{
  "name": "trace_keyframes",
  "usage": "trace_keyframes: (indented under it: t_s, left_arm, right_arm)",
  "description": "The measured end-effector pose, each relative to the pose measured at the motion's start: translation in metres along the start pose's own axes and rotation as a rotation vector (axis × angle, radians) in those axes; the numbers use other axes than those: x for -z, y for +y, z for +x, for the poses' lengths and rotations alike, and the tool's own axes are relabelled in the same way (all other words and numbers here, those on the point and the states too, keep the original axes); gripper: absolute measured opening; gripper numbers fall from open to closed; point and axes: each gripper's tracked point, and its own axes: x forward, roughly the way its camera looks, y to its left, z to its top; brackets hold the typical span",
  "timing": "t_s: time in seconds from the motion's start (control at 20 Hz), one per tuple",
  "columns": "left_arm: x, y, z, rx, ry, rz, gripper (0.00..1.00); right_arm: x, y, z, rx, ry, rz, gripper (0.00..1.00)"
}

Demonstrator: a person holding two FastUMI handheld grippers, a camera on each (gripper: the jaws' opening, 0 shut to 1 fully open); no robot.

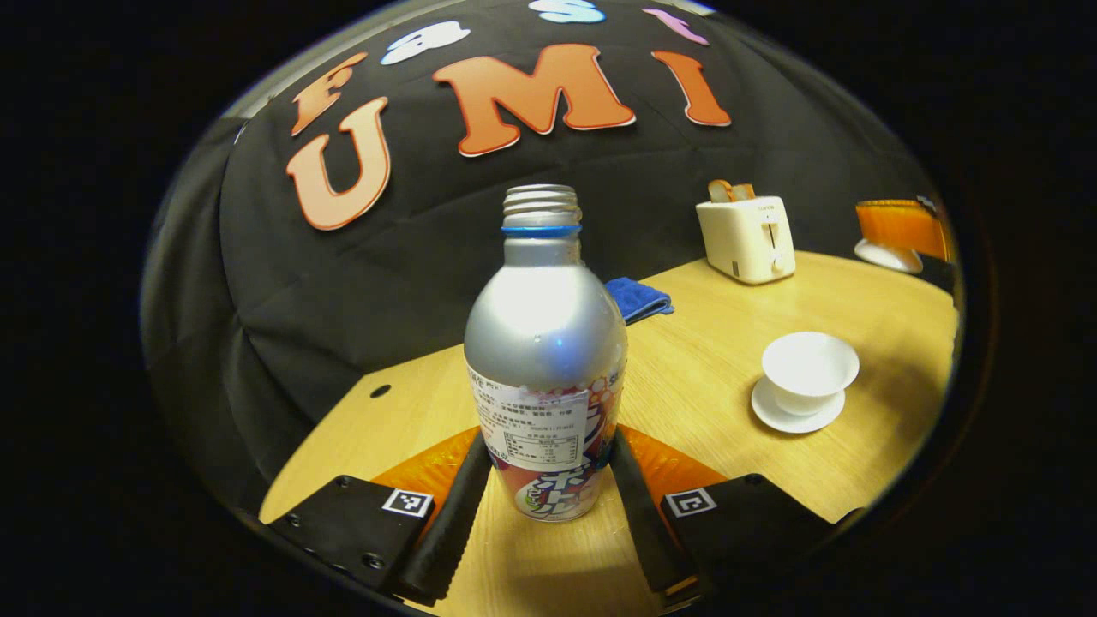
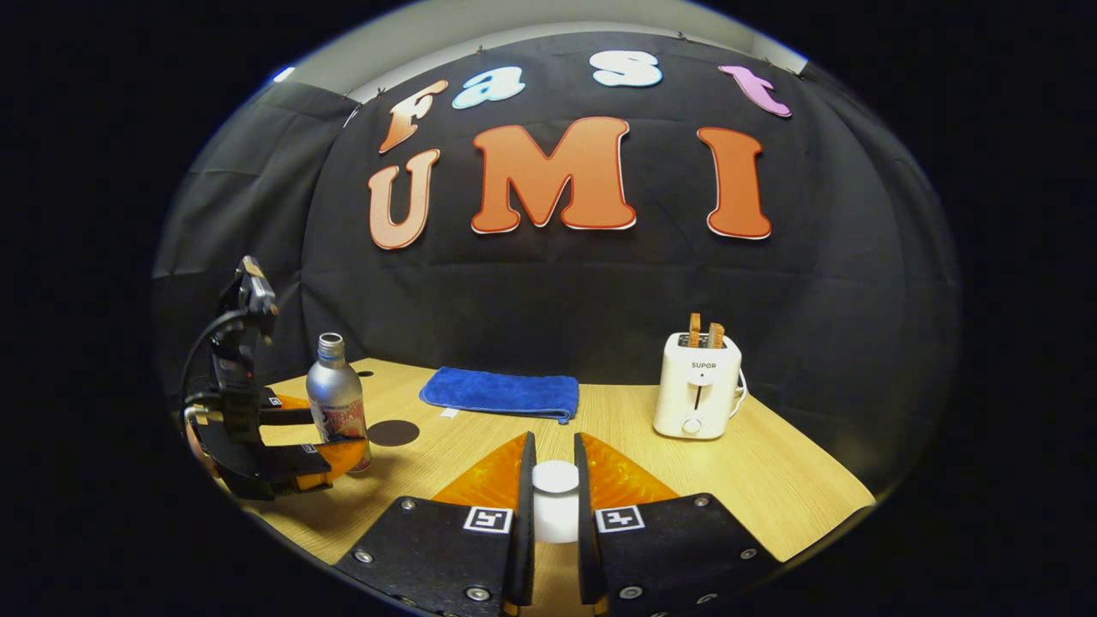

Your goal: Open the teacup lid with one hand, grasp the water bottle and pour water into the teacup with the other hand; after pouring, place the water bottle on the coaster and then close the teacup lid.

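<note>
An uncapped silver water bottle (image 1: 546, 343) stands upright between the fingers of my left gripper (image 1: 548, 446), which is shut on its lower body. The same bottle (image 2: 336, 398) and left gripper (image 2: 317, 437) appear at the table's left end in the right gripper view. A white teacup (image 1: 810, 368) sits open on its saucer (image 1: 793, 417), to the right of the bottle. My right gripper (image 2: 554, 450) is shut on the white teacup lid (image 2: 555, 480). A dark round coaster (image 2: 392, 433) lies just right of the bottle.
A folded blue cloth (image 2: 501, 392) lies at the back of the wooden table (image 2: 771, 480). A white toaster (image 2: 698, 386) with two slices in it stands at the back right. The table's edges run close at the left and the front right.
</note>
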Motion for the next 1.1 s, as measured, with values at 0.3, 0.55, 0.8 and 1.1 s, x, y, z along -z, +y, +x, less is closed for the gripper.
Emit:
trace_keyframes:
  t_s: [0.3, 0.55, 0.8, 1.1]
  left_arm:
    - [-0.005, -0.005, 0.000, -0.003, 0.004, 0.227, 0.83]
    - [-0.011, -0.012, 0.001, -0.003, 0.000, 0.392, 0.82]
    - [-0.019, -0.021, 0.002, -0.022, -0.033, 0.588, 0.82]
    - [-0.023, -0.026, 0.006, -0.020, -0.035, 0.766, 0.82]
  right_arm:
    - [-0.006, -0.022, -0.012, 0.018, -0.011, 0.008, 0.21]
    - [-0.008, -0.041, -0.019, 0.040, -0.027, 0.021, 0.21]
    - [-0.006, -0.055, -0.027, 0.047, -0.036, 0.030, 0.21]
    - [0.000, -0.062, -0.036, 0.037, -0.035, 0.013, 0.21]
